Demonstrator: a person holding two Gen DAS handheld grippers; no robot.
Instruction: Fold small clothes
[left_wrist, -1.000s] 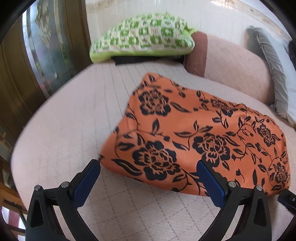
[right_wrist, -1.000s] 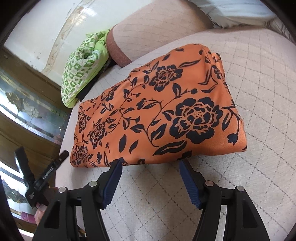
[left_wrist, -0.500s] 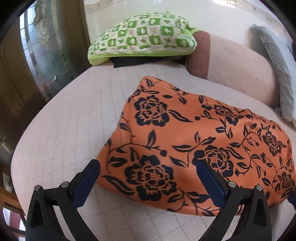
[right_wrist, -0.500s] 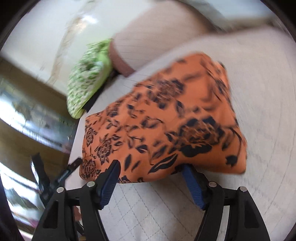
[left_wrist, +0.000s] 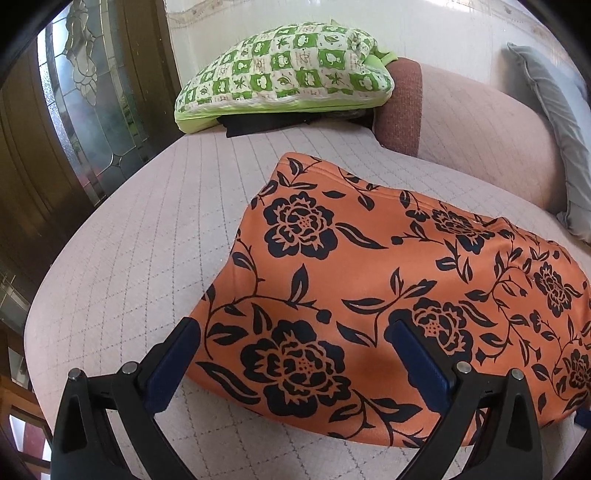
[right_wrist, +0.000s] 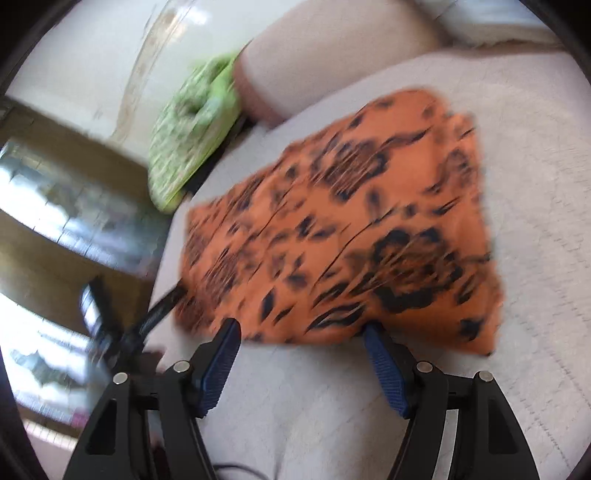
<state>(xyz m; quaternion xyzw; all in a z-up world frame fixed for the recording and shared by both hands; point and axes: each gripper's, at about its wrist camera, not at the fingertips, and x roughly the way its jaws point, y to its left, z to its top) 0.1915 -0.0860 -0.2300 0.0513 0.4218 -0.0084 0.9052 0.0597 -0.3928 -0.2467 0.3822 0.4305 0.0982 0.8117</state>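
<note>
Closing in since a second ago: both grippers, left (left_wrist: 291, 354) and right (right_wrist: 301, 350), fingers apart, now straddle the orange cloth's (left_wrist: 388, 280) near edge at 6 o'clock on the sofa (left_wrist: 129, 258); next fold pending.

Left gripper (left_wrist: 291, 332) now in over the near edge of the orange floral garment (left_wrist: 388, 288); a second ago the cloth lay just ahead of its spread fingers. Right gripper (right_wrist: 301, 332) swung, view now blurred, jaws a touch wider.
</note>
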